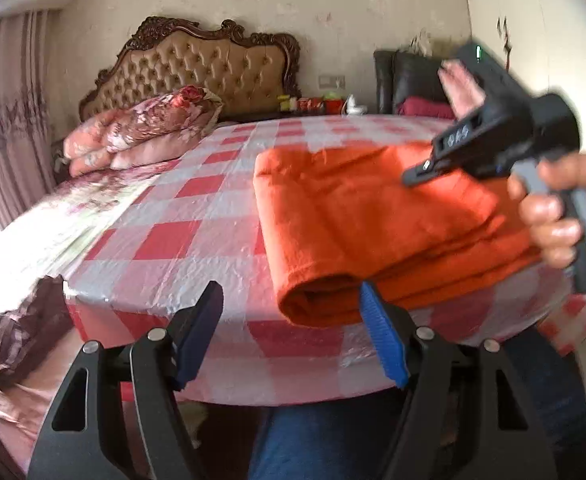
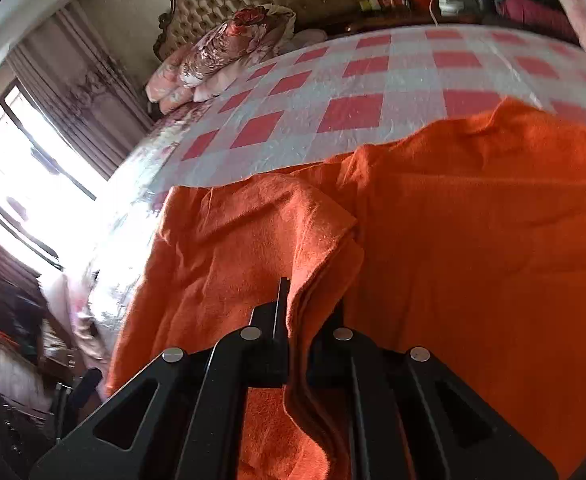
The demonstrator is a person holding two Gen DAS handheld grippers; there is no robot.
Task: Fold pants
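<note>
Nearest the lens in the left wrist view are the left gripper's (image 1: 293, 332) own blue pads, standing well apart with nothing between them; the right-hand pad sits just in front of the rolled near edge of the orange pants (image 1: 373, 216), and whether it touches the cloth I cannot tell. The pants lie folded into a thick stack on the red-and-white checked cover (image 1: 197, 208), near its front edge, ahead and to the right of these jaws, their long axis running away from the camera toward the upper right. Above the far part of the stack the right gripper (image 1: 421, 174) hangs, blurred, in a person's hand (image 1: 553, 216). In the right wrist view, closest to the lens, the right gripper's (image 2: 309, 308) jaws are together on a raised ridge of the pants (image 2: 473, 240), the pinched fold coming up between the black fingers while the rest spreads flat to either side over the checked cover (image 2: 353, 76). By my judgement the right hand has the cloth and the left, free and nearest the front fold, is the one placed to take hold there next.
</note>
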